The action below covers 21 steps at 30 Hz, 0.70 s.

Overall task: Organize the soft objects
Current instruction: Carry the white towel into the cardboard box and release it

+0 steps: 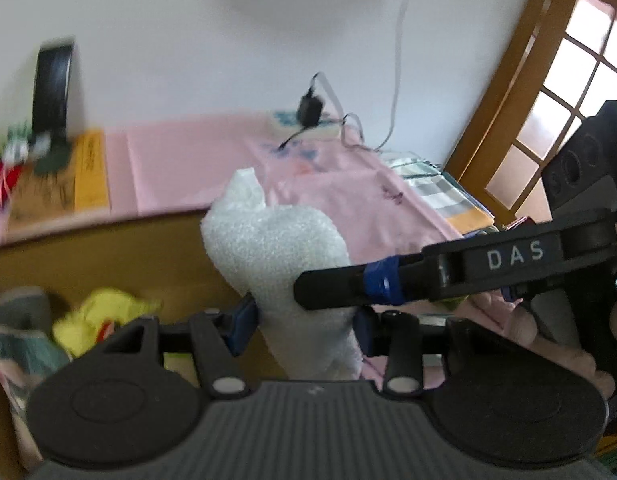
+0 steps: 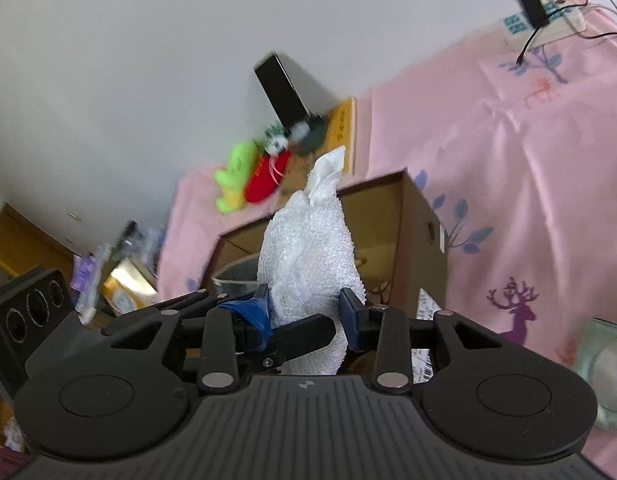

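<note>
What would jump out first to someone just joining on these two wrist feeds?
The white towel, bunched upright in the middle of both views, with the left gripper and the right gripper both clamped on its lower part. Behind it is an open cardboard box against a pink sheet. Bright green and red soft toys sit farther back by the wall.

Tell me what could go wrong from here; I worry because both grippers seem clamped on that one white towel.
1. Both the left gripper and the right gripper pinch the same white towel; if the hands drift apart, it could slip from one.
2. The towel's loose top sticks up free and might snag the rim of the cardboard box.
3. Both views are blurred, so aim may suffer.
</note>
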### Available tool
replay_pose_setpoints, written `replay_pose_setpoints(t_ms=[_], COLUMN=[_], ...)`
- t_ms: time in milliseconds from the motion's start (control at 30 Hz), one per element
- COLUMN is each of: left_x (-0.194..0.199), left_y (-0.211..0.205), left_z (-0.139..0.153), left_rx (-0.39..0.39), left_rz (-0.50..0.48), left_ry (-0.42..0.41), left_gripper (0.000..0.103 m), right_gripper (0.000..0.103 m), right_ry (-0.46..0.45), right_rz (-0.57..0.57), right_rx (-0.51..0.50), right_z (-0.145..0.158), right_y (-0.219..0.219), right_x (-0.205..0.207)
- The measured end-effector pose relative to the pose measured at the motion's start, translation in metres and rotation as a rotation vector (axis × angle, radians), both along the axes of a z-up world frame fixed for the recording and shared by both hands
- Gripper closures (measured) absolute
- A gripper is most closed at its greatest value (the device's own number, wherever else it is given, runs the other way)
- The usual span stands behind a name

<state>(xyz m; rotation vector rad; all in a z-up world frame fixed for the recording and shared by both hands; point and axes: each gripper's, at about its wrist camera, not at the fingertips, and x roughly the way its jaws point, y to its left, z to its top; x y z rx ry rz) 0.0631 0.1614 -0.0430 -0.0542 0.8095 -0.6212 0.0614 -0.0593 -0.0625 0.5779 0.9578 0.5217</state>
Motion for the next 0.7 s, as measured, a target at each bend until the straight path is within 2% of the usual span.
replay_pose_setpoints(t_ms=[133,333,500,633,700], left_x=[0.025,0.041,0.043,0.044,0.045], left_y=[0.022,0.033,0.041,0.051,0.055], left_z=[-0.031,-0.066,-0.075,-0.077,-0.078], left_rx=[-0.067,-0.098,-0.079,-0.076,-0.079], left_rz=[0.015,0.024,0.033,0.055,0.071], left_ry=[0.13,0.263,0.301,0.309,0.31], left_gripper=[0.062,0.062,0.063,0.063,0.063], right_gripper=[0.083,0.085,0.085,0.084,0.084], right_ry=[0.057,0.123,0.101,0.111,0.107], right_rz=[-0.015,-0.013,0.03,0.058,0.075], right_rx=[-0.102,-0.275,-0.431,-0.462,-0.441], right_z=[-0.01,-0.027,-0.029,-0.033,-0.034], right_y=[0.026,0.062,0.091,0.101,0.102], right_x=[0.009,0.019,0.021,0.028,0.029])
